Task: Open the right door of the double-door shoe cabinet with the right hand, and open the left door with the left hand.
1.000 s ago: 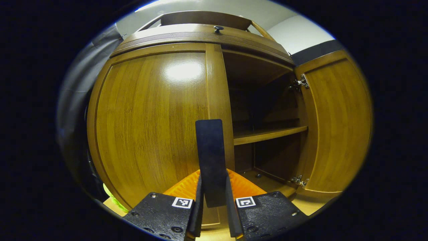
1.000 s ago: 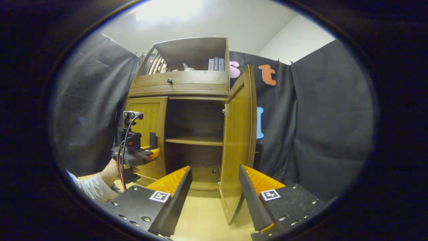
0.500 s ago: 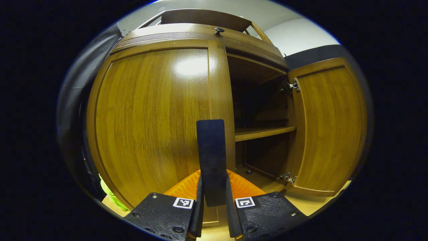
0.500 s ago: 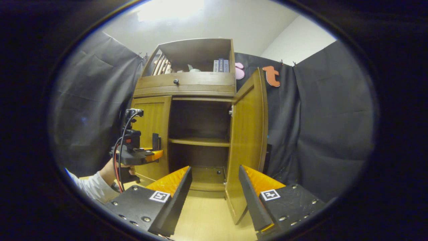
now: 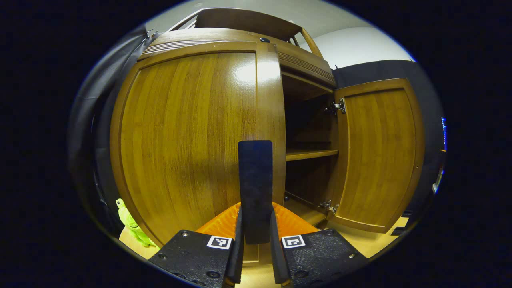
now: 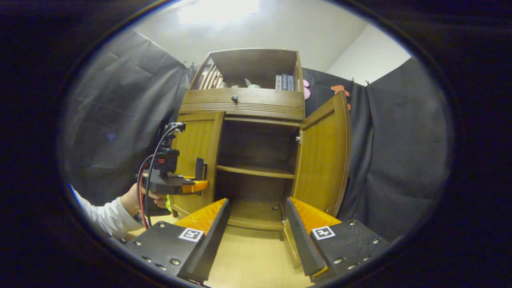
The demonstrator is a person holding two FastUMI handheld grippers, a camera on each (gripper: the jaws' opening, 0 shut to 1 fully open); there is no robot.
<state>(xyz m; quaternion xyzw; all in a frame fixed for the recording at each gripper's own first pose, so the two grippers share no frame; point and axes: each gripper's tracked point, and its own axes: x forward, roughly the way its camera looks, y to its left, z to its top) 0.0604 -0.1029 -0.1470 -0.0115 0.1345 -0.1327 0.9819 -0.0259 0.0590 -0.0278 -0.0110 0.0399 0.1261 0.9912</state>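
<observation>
Brown wood shoe cabinet stands upright on the floor. Right door is swung wide open, inner shelf exposed. Left door is ajar, a dark handle on its free edge.

Black cloth drapes the booth under a white ceiling, above pale wood floor.

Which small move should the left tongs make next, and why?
Probably keep pulling the black handle outward: the left tongs are shut on it, yet the left door is only slightly ajar, while the right door stands wide open.
</observation>
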